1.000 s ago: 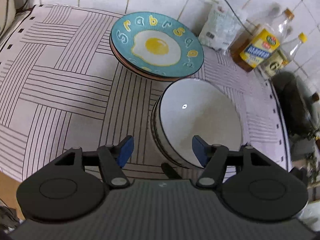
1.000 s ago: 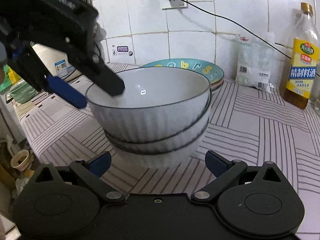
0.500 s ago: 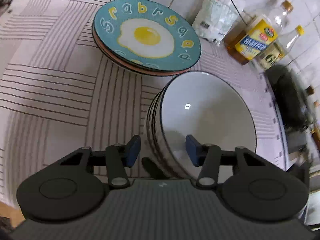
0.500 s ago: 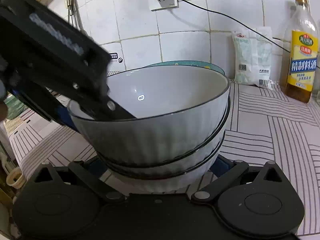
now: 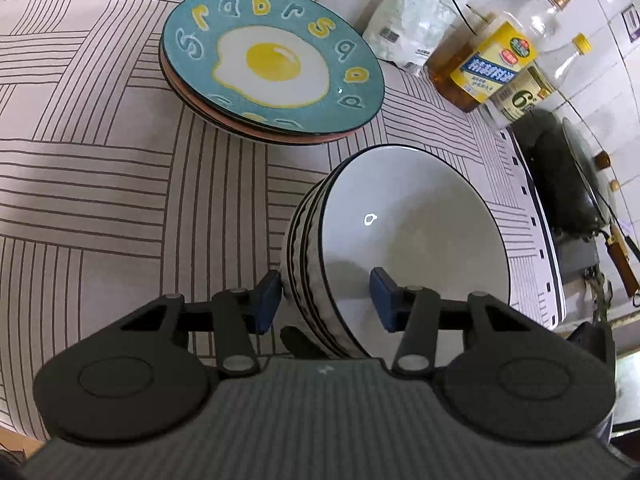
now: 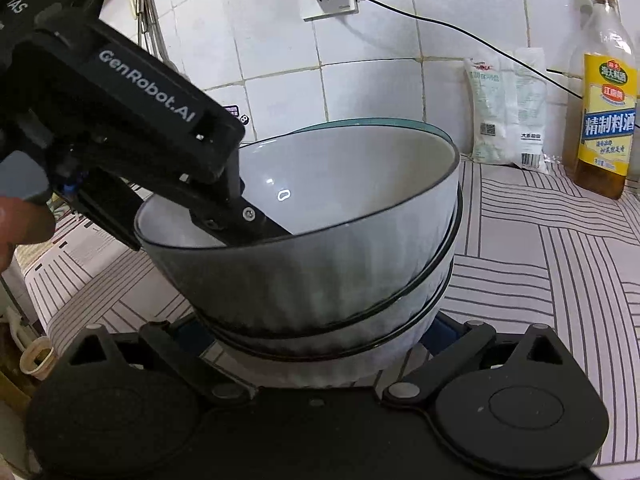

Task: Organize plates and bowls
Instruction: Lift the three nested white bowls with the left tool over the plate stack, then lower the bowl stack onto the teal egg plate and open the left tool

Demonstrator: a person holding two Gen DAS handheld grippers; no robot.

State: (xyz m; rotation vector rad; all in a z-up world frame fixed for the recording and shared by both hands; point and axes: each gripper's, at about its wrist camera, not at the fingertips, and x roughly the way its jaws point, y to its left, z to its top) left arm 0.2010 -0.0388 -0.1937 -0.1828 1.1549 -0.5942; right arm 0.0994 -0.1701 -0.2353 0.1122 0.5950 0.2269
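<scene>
A stack of white ribbed bowls with black rims point(image 5: 408, 236) point(image 6: 320, 272) stands on the striped cloth. My left gripper point(image 5: 326, 300) straddles the near wall of the stack, one finger inside the top bowl and one outside, the jaws still apart. It shows as a black body in the right wrist view point(image 6: 132, 120). My right gripper point(image 6: 316, 340) is open with a finger on each side of the stack's base. A stack of plates topped by a teal fried-egg plate point(image 5: 272, 68) lies behind the bowls.
Oil bottles point(image 5: 492, 68) point(image 6: 606, 96) and a white packet point(image 5: 408, 36) point(image 6: 504, 116) stand at the tiled wall. A dark wok point(image 5: 568, 176) sits to the right of the cloth. A power cord point(image 6: 440, 24) hangs from a wall socket.
Both grippers moved in on the bowl stack. The left one came down over its near wall. The right one slid forward until its fingers flank the base.
</scene>
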